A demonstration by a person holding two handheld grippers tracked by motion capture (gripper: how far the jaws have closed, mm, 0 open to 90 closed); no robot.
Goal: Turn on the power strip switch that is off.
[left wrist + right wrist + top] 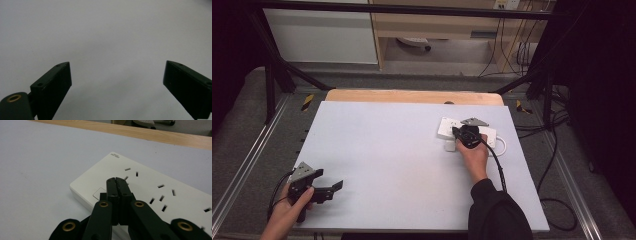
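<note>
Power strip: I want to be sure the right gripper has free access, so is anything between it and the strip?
Nothing visible. The right gripper, jaws shut, sits right over the white power strip near its square switch, with no object between them.

The white power strip (150, 187) carries a small grey brand mark (114, 155) printed at one corner of its top face, seen in the right gripper view. The mark is a short word of a few letters, but it is turned away from the camera and too small to spell out with any certainty. No other text, number or sign can be read on the strip or elsewhere on the table.
</note>
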